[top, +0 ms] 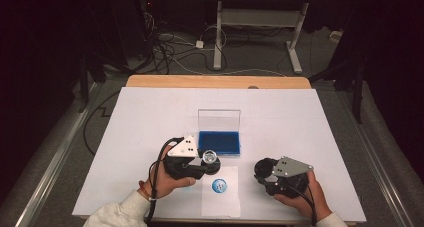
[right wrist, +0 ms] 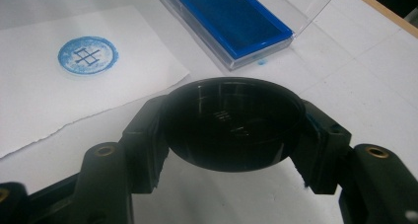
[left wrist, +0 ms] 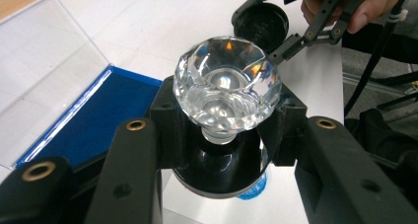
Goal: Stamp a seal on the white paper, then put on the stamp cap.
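Observation:
A stamp [left wrist: 226, 83] with a faceted clear crystal knob and a round black base sits between the jaws of my left gripper [left wrist: 224, 130], which is shut on it. From above, the stamp [top: 210, 159] hangs just in front of the blue ink pad [top: 219, 142]. My right gripper [right wrist: 231, 135] is shut on a round black cap [right wrist: 231, 123], its hollow side facing the camera. That cap [top: 263, 168] is at the front right of the table. A round blue print [top: 219, 186] lies on a small sheet of paper [top: 220, 202].
The ink pad's clear lid [top: 219, 120] stands upright behind the blue pad. A large white sheet [top: 150, 117] covers the wooden table. Beyond the far edge are cables and a desk frame [top: 218, 37] on the floor. The person's hands come in at the front edge.

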The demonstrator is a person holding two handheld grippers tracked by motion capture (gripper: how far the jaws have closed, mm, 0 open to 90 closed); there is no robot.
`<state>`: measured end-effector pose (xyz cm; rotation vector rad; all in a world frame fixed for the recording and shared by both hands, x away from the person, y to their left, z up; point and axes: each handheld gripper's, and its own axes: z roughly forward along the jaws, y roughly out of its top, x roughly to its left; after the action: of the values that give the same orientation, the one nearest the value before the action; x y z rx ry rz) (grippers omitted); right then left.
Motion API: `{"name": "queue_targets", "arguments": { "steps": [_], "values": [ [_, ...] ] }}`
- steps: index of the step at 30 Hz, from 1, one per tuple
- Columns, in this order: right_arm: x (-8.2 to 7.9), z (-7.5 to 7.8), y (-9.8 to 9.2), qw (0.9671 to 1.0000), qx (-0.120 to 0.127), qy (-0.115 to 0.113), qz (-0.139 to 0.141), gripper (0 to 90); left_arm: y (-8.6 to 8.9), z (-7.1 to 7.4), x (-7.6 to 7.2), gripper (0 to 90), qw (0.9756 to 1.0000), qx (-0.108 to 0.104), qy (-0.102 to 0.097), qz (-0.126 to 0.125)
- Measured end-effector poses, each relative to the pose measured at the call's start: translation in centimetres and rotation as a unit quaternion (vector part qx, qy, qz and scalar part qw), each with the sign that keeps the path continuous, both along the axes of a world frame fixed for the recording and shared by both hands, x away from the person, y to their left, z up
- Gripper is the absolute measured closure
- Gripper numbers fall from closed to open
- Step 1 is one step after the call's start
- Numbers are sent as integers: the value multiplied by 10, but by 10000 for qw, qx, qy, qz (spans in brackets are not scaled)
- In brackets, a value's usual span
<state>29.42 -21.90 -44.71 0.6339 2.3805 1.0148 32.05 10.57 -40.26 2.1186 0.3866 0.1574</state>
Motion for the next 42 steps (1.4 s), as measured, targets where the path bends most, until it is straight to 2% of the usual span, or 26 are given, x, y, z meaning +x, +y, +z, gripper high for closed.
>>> {"name": "queue_targets", "arguments": {
  "steps": [2,4,19,31,37,38,39,42],
  "values": [
    [0,0,0,10000,9,-6,17,382,0,1,1,569,10000,-72,2,6],
    [0,0,1,10000,24,7,19,382,-1,3,1,569,10000,-41,-46,10],
    [0,0,7,9997,223,75,50,383,-8,12,4,572,9997,-199,-135,-84],
    [3,-2,31,9982,484,210,300,383,-22,18,5,575,9989,-391,-173,-197],
    [6,1,52,9954,766,323,475,384,-30,21,7,581,9980,-568,-206,-210],
    [6,1,56,9947,820,342,508,384,-31,21,7,617,9979,-580,-248,-176],
    [7,1,59,9941,883,347,528,384,-31,21,8,719,9970,-719,-175,-245],
    [10,2,67,9916,1114,409,522,384,-32,21,10,722,9965,-779,-162,-245]
  ]
}}
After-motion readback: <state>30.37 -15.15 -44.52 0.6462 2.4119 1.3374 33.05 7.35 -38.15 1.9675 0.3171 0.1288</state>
